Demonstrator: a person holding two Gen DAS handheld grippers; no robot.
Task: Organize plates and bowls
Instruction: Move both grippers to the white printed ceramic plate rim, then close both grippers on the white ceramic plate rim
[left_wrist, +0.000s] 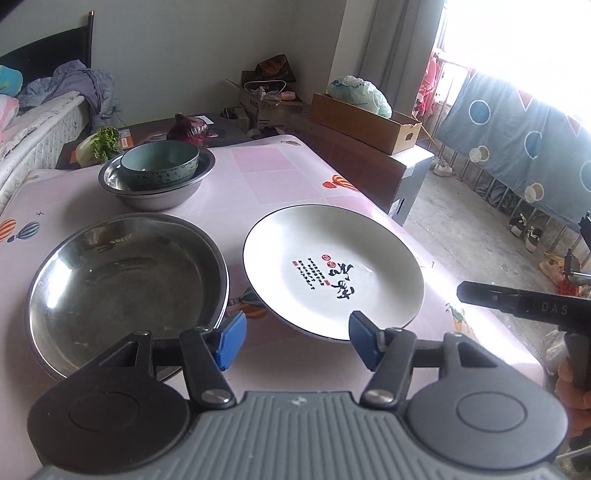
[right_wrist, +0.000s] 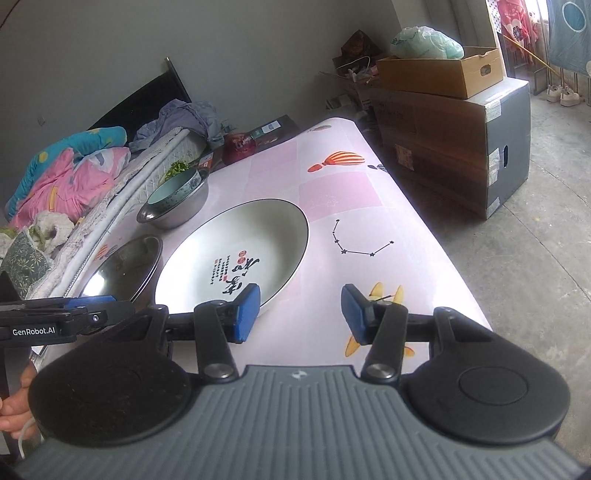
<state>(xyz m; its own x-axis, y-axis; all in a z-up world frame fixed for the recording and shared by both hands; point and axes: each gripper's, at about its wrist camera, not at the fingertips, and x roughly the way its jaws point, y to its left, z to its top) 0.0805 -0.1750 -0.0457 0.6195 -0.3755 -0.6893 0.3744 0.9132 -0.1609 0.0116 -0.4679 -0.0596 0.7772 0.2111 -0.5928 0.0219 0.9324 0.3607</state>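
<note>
Hovering over the near edge of the desk (left_wrist: 258, 177), both grippers stand with jaws spread and pinching nothing: the left gripper (left_wrist: 297, 339) sits above the gap between the steel plate (left_wrist: 125, 291) and the white ceramic plate (left_wrist: 332, 273), while the right gripper (right_wrist: 301, 314) has its left pad overlapping that white plate's near rim. Judging by this, the right hand is nearer the white plate, which lies ahead and to its left. Farther back, a green bowl (left_wrist: 159, 166) rests inside a steel basin (left_wrist: 155, 195).
</note>
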